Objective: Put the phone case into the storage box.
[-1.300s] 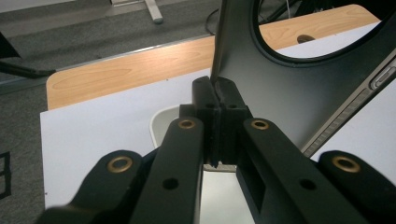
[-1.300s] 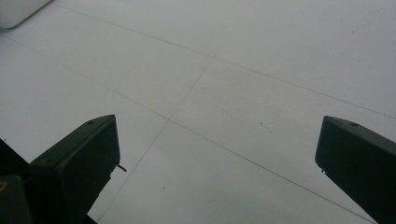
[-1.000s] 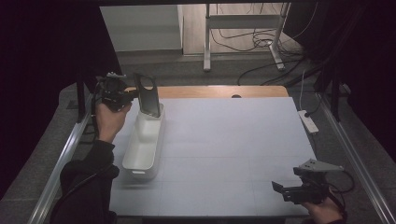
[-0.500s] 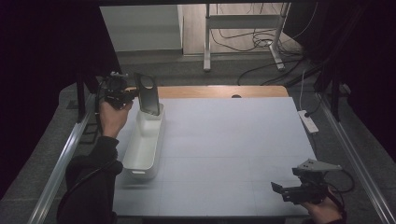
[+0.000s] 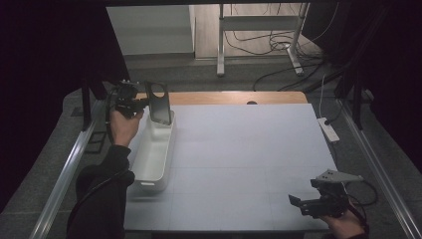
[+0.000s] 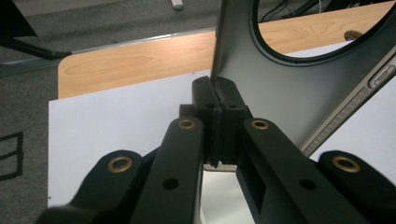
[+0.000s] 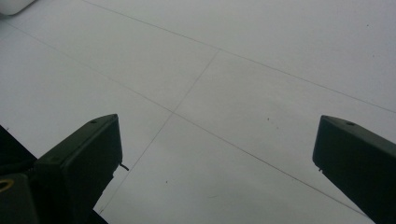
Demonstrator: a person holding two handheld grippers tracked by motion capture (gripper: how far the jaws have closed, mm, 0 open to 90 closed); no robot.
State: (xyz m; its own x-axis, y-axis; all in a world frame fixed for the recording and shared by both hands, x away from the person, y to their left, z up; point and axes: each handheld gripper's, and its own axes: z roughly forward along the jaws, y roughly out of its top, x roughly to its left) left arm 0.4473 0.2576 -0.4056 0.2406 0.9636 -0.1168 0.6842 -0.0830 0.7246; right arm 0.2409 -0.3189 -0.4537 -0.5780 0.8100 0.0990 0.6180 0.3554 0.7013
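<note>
A dark phone case [image 5: 158, 103] with a round camera hole is held upright over the far end of the long white tray [image 5: 151, 158]. My left gripper [image 5: 140, 102] is shut on the case's edge. In the left gripper view the two pads [image 6: 215, 100] pinch the thin edge of the phone case [image 6: 289, 88], whose side buttons show at right. My right gripper [image 5: 297, 203] hovers low over the near right of the white table [image 5: 249, 149], open. The right gripper view shows its fingers [image 7: 79, 163] wide apart over the bare white table [image 7: 224, 84].
A strip of wooden table edge [image 5: 229, 97] runs behind the white surface. A white power strip [image 5: 328, 129] lies off the table's right side. Metal rails [image 5: 62, 174] flank both sides, and cables lie on the floor behind. A corner of the tray [image 7: 11, 5] shows in the right gripper view.
The left gripper with the phone case has shifted slightly, staying above the tray's far end. The right gripper has barely moved.
</note>
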